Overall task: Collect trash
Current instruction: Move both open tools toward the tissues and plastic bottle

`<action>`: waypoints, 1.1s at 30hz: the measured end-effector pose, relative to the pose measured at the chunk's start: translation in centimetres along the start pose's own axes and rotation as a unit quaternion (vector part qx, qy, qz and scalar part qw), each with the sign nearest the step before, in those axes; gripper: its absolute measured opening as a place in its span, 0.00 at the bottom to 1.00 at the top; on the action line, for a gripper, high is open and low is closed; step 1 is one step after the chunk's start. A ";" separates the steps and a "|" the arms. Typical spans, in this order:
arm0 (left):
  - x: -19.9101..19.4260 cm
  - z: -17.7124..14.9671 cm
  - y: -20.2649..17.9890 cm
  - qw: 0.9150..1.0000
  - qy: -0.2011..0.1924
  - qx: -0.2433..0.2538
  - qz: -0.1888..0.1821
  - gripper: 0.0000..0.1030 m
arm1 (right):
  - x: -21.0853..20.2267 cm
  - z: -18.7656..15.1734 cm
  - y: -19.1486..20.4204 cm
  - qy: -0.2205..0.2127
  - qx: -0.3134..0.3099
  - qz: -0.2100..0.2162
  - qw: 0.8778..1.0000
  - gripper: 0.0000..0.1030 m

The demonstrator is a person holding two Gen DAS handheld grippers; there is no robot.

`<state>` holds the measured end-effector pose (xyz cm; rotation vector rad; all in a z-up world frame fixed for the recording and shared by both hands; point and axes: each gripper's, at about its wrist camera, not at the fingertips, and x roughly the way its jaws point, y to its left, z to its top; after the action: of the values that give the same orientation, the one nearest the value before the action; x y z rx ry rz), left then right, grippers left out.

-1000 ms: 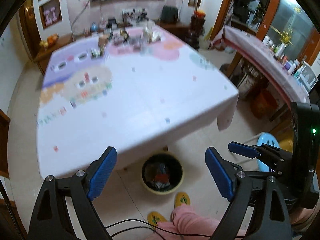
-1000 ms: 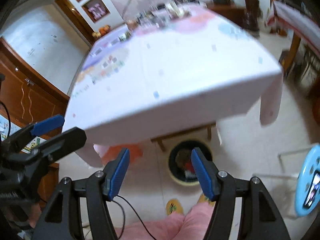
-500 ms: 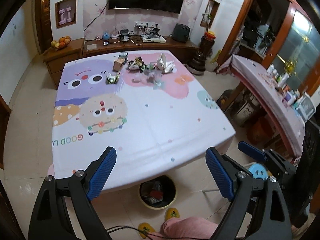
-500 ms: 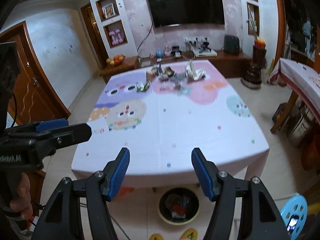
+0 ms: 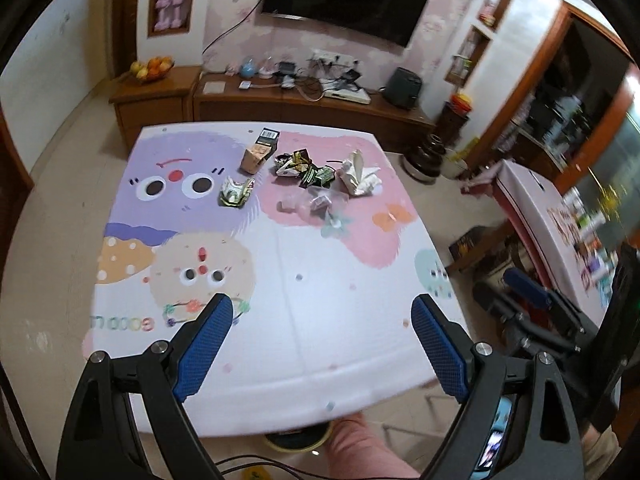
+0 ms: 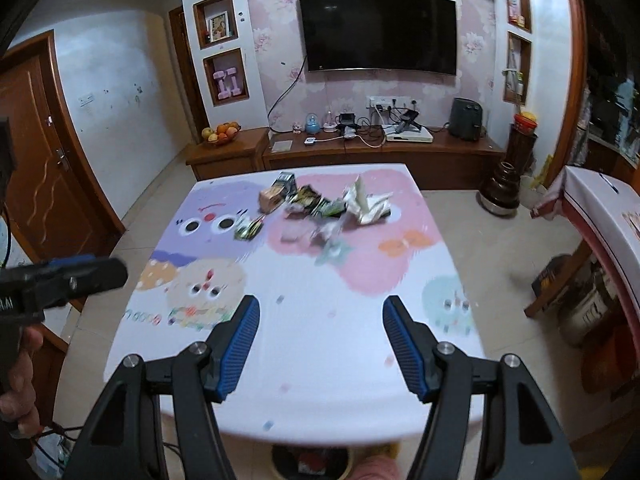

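Both the left gripper (image 5: 322, 344) and right gripper (image 6: 322, 346) gaped empty above the desk (image 5: 320, 320), well short of the trash (image 5: 308, 170)

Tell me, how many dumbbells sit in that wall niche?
2: a pair of pink dumbbells stands upright side by side in the lowest niche left of the television. Nothing appears to hide others.
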<state>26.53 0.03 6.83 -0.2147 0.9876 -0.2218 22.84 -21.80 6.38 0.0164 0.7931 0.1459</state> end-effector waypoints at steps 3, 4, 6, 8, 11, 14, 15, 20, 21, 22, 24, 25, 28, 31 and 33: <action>3.5 2.5 -0.8 0.999 0.015 -0.045 0.012 0.87 | 3.0 3.4 -2.8 0.004 -0.026 0.020 0.999 0.62; 5.0 3.3 -1.1 0.998 0.024 -0.065 0.013 0.87 | 4.2 4.5 -3.8 0.007 -0.036 0.027 0.999 0.62; 7.9 4.7 -1.7 0.993 0.048 -0.107 0.003 0.87 | 6.4 6.6 -5.6 0.018 -0.054 0.039 0.998 0.62; 10.4 5.6 -2.2 0.989 0.062 -0.136 -0.005 0.87 | 8.8 8.7 -7.3 0.030 -0.073 0.060 0.995 0.62; 14.8 7.2 -2.7 0.981 0.067 -0.183 0.001 0.87 | 12.3 11.2 -9.2 0.042 -0.111 0.076 0.990 0.62; 18.9 8.4 -2.6 0.971 0.076 -0.226 0.013 0.87 | 16.4 12.7 -10.6 0.059 -0.135 0.088 0.985 0.62; 20.1 8.7 -2.3 0.967 0.079 -0.240 0.016 0.87 | 17.7 13.0 -11.0 0.065 -0.137 0.093 0.984 0.62; 25.7 10.0 -1.1 0.949 0.091 -0.302 0.020 0.86 | 24.1 13.9 -12.3 0.094 -0.135 0.114 0.980 0.62; 26.8 10.2 -0.8 0.945 0.090 -0.315 0.022 0.86 | 25.3 14.0 -12.4 0.099 -0.131 0.118 0.979 0.62; 27.9 10.3 -0.3 0.940 0.089 -0.328 0.026 0.86 | 26.0 14.0 -12.5 0.103 -0.126 0.121 0.979 0.62; 29.4 10.4 0.2 0.933 0.091 -0.348 0.029 0.86 | 27.9 14.1 -12.8 0.116 -0.116 0.131 0.978 0.62; 30.2 10.4 0.5 0.928 0.092 -0.360 0.027 0.86 | 28.4 14.1 -12.9 0.119 -0.114 0.134 0.977 0.62; 32.3 10.4 1.1 0.917 0.093 -0.388 0.024 0.85 | 29.8 13.9 -13.1 0.125 -0.116 0.140 0.975 0.62; 34.0 10.3 1.2 0.909 0.090 -0.407 0.023 0.84 | 31.0 13.8 -13.4 0.132 -0.118 0.145 0.973 0.62; 34.8 10.2 1.1 0.904 0.087 -0.418 0.024 0.83 | 31.6 13.7 -13.6 0.138 -0.119 0.149 0.972 0.62</action>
<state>53.78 -7.92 -15.84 -0.9679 1.2216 0.2519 56.18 -30.33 -7.36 -0.1140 1.0440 0.5364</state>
